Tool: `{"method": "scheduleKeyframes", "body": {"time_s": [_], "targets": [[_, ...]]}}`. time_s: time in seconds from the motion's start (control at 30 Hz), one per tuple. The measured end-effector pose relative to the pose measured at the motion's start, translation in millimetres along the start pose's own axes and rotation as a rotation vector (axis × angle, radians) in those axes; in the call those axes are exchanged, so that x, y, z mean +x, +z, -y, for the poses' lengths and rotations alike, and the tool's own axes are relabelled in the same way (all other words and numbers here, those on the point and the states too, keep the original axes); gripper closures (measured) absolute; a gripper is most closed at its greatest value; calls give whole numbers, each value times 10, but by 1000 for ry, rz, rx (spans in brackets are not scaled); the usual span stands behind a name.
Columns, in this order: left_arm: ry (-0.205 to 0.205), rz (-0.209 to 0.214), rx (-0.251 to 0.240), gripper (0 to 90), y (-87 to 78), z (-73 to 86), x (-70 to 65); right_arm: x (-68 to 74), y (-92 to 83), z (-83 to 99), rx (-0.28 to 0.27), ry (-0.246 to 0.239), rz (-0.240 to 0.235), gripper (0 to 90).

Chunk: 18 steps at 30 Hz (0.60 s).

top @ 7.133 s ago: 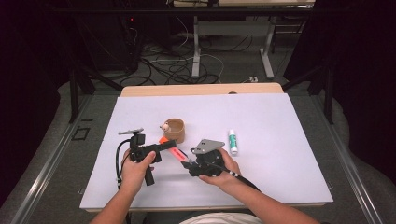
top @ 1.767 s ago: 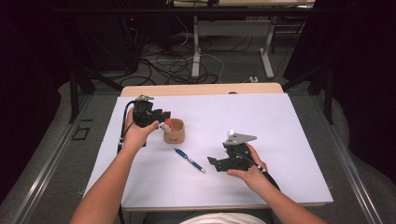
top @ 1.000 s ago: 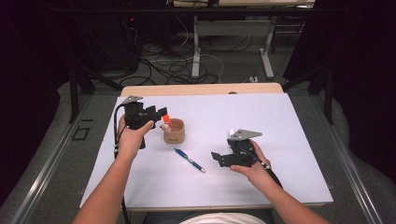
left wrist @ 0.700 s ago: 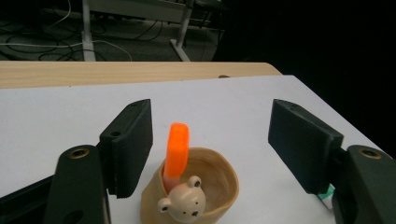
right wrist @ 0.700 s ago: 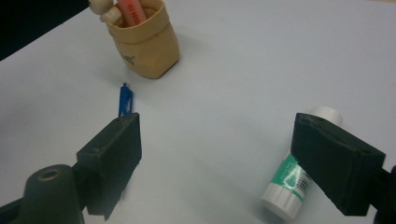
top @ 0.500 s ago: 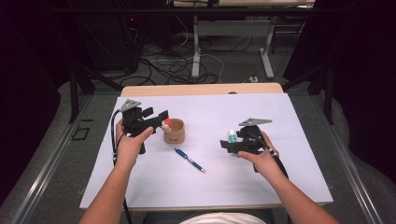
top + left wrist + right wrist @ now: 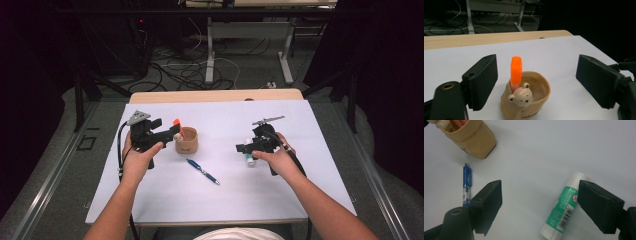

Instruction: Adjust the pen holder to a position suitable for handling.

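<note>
Right tongs [image 7: 539, 205] apart over glue stick [image 7: 564, 207] on bench [image 7: 300, 195]: centre, lower, clamp mid-body. Left tongs [image 7: 536, 82] apart, empty, beside cup [image 7: 529, 100] holding marker [image 7: 516, 71].

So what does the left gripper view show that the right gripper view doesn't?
The left gripper view alone gives the bear face on the front of the tan cup, the orange marker's cap sticking up out of it, and the wooden table edge with a dark room beyond. The right gripper view alone gives the blue pen and the green and white glue stick lying on the white surface. Both share that cup, that surface, and an open claw with black jaws spread wide.
</note>
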<state>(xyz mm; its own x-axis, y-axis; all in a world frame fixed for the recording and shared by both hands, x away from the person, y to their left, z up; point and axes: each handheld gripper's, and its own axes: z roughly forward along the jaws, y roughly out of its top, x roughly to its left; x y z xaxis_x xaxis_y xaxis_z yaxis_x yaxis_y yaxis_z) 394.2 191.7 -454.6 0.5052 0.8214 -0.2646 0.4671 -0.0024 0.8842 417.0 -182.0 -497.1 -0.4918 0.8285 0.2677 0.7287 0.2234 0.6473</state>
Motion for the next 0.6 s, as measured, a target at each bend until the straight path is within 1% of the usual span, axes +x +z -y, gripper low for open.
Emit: {"method": "scheduleKeyframes", "body": {"time_s": [0.07,0.1,0.13,0.17,0.2,0.23,0.27,0.3,0.33,0.37,0.43,0.47,0.5,0.6], "targets": [[-17,-3,2,164,-3,16,23,-24,35,-42,19,16,5,222],[-25,-3,4,163,-8,22,34,-39,45,-66,41,22,19,233],[-30,-2,5,162,-12,25,47,-52,65,-89,47,33,22,247],[-37,-2,4,160,-16,28,55,-77,84,-111,51,38,13,252],[-40,-3,1,159,-19,29,64,-92,96,-136,64,50,18,257],[-41,-4,2,158,-25,29,72,-109,100,-165,92,49,31,266],[-48,-3,4,157,-31,28,77,-118,119,-186,90,62,31,274],[-50,-3,2,154,-32,28,82,-129,129,-209,101,73,37,290],[-50,-4,0,152,-33,29,85,-144,142,-230,113,74,38,297],[-50,-4,0,147,-34,31,88,-150,158,-252,124,84,49,299],[-52,-3,2,135,-34,34,92,-170,170,-297,162,98,67,311],[-54,-3,1,130,-34,37,92,-175,189,-316,162,116,66,319],[-56,-3,4,126,-35,40,91,-193,202,-332,167,115,72,327],[-52,-3,5,119,-26,51,98,-223,229,-390,203,136,86,353]]}}
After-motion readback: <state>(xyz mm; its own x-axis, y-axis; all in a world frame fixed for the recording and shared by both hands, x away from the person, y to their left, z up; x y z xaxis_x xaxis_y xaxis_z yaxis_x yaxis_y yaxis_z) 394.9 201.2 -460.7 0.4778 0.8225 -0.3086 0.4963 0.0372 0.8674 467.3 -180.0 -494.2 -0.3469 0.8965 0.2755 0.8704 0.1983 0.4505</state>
